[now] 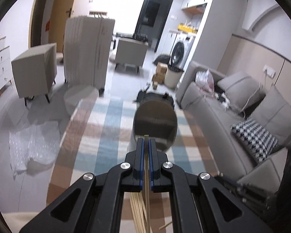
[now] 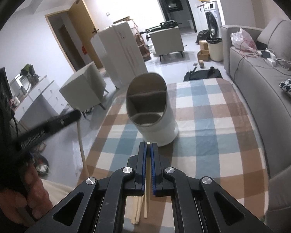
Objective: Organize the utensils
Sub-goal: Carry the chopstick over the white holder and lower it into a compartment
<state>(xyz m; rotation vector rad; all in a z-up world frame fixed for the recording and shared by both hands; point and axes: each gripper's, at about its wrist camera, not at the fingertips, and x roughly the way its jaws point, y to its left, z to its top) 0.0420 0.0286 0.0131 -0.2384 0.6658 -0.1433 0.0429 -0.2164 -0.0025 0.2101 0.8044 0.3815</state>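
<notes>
A white utensil holder (image 2: 157,114) with a slanted oval mouth and inner dividers stands on the checked tablecloth (image 2: 213,120), toward the far half of the table. In the right wrist view it sits straight ahead of the right gripper (image 2: 148,145), just past the fingertips, with open cloth on its right running out to the table's edge. The far rounded edge of the table lies behind the holder; the left edge drops to bare floor. The right gripper's fingers are pressed together on a pale chopstick (image 2: 147,167), whose tip shows between the blue pads. More chopsticks (image 2: 137,209) lie loose on the cloth beneath the gripper.

In the left wrist view the left gripper (image 1: 146,141) is likewise clamped on a single chopstick (image 1: 146,174), and the holder's mouth (image 1: 155,124) sits directly beyond its tips, blurred. A grey sofa (image 1: 242,120) runs near the table's right side; floor with armchairs (image 1: 35,69) opens to the left.
</notes>
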